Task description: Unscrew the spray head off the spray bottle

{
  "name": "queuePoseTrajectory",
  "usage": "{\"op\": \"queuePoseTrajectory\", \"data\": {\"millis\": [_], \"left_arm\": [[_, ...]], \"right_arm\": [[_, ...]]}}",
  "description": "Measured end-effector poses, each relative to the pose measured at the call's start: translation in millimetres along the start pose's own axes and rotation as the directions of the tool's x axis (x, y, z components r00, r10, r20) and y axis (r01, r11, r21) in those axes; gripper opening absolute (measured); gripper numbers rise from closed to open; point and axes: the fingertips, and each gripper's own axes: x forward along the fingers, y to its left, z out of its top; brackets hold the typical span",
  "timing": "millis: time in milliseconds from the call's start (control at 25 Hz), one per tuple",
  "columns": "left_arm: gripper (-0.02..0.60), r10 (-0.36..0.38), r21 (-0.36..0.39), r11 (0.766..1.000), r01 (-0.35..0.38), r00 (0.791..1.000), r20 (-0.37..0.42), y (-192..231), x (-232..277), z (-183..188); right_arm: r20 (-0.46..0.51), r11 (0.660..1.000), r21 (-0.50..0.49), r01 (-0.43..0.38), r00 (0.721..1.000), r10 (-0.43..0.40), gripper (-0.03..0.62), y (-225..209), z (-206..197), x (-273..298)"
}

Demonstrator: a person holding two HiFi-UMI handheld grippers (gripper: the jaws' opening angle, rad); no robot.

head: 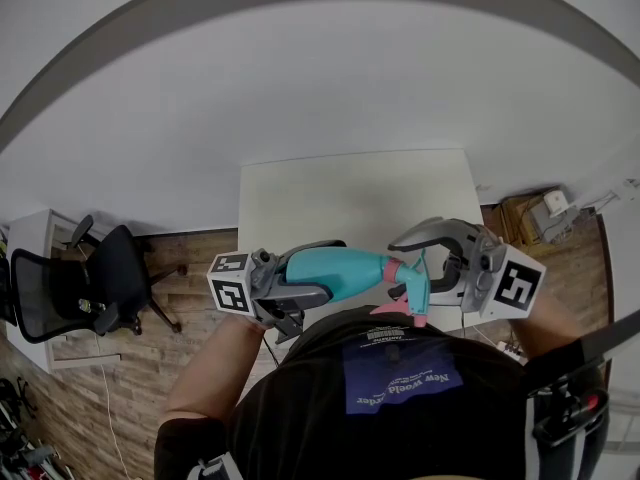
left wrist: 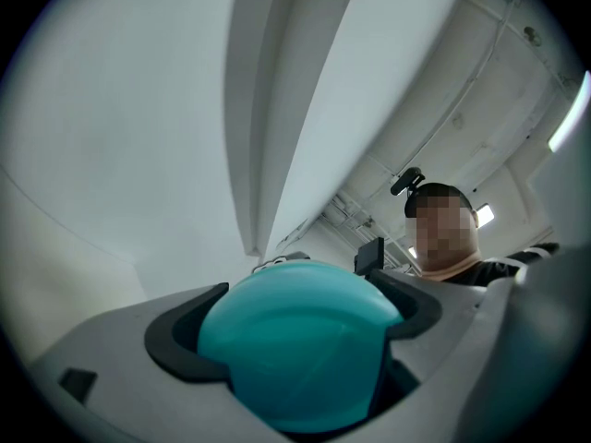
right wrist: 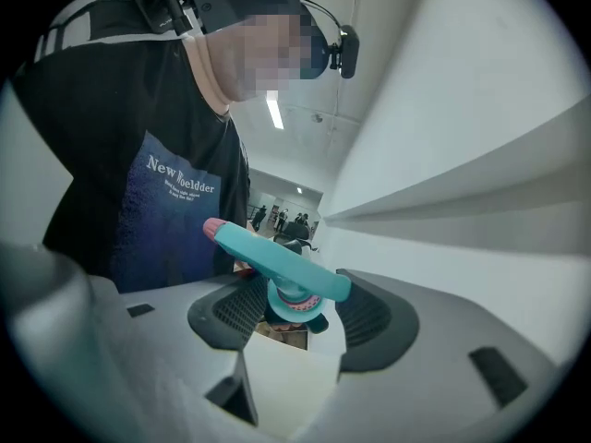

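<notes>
A teal spray bottle [head: 335, 270] is held lying level in front of the person's chest. My left gripper [head: 312, 273] is shut on its body, and in the left gripper view the bottle's rounded base [left wrist: 297, 349] fills the gap between both pads. The teal spray head [head: 408, 283] with its pink trigger and nozzle points right. My right gripper [head: 415, 265] stands open around it. In the right gripper view the spray head [right wrist: 277, 268] and its collar [right wrist: 294, 305] sit between the pads [right wrist: 231, 317], with a small gap on each side.
A white table [head: 350, 188] stands just ahead, below the bottle. A black office chair [head: 110, 278] is on the wooden floor at the left, beside a white cabinet [head: 30, 258]. A box with clutter [head: 540, 213] is at the right.
</notes>
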Motion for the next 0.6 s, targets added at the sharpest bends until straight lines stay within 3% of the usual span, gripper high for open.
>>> {"op": "queuePoseTrajectory", "data": {"millis": [360,600], "left_arm": [[0.49,-0.028,-0.069,0.997,0.028,1.0,0.0,-3,1,0],[0.49,-0.03,-0.074,0.997,0.031,1.0,0.006,-2,-4,-3]], "right_arm": [[-0.01,0.998,-0.048,-0.046,0.999,0.045,0.138,5,6,4],[0.089,0.996,0.078,-0.049,0.995,0.042,0.135,4,12,1]]}}
